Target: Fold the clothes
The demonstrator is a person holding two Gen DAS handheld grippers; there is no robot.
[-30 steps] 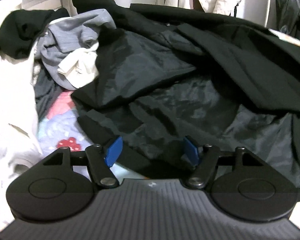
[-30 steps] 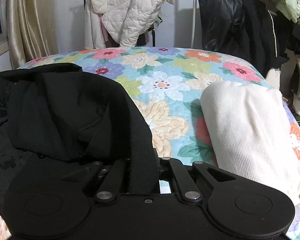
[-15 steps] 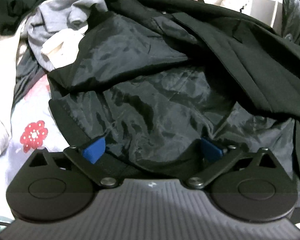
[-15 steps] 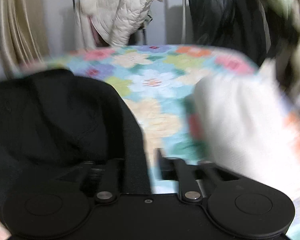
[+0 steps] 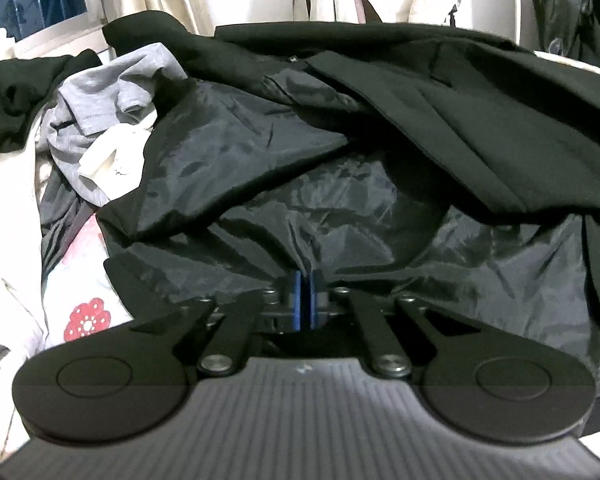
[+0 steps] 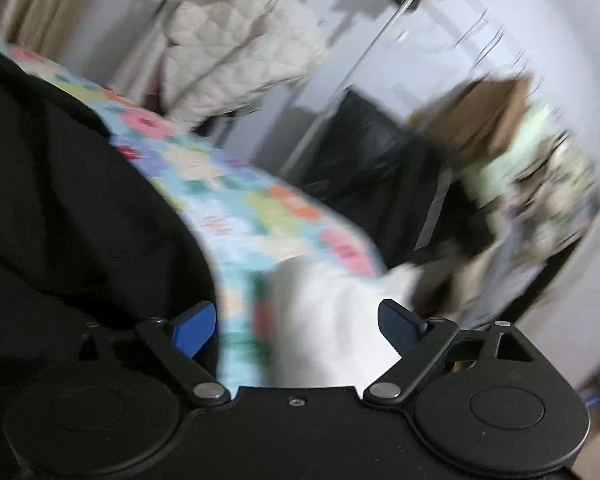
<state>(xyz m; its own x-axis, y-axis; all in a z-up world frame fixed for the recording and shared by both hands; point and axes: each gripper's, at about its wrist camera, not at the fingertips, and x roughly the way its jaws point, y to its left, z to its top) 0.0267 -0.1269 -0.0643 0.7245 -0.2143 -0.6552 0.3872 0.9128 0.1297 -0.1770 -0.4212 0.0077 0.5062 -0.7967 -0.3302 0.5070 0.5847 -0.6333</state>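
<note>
Black coat lies lining-up on a floral bedspread; left gripper pinches its shiny lining, blue pads pressed together. Right gripper is spread wide, holding nothing.

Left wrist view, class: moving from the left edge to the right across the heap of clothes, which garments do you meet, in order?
Black garment bunched at the far left → grey garment → small white cloth → shiny lining of the black coat → the coat's matte black outer cloth.
</note>
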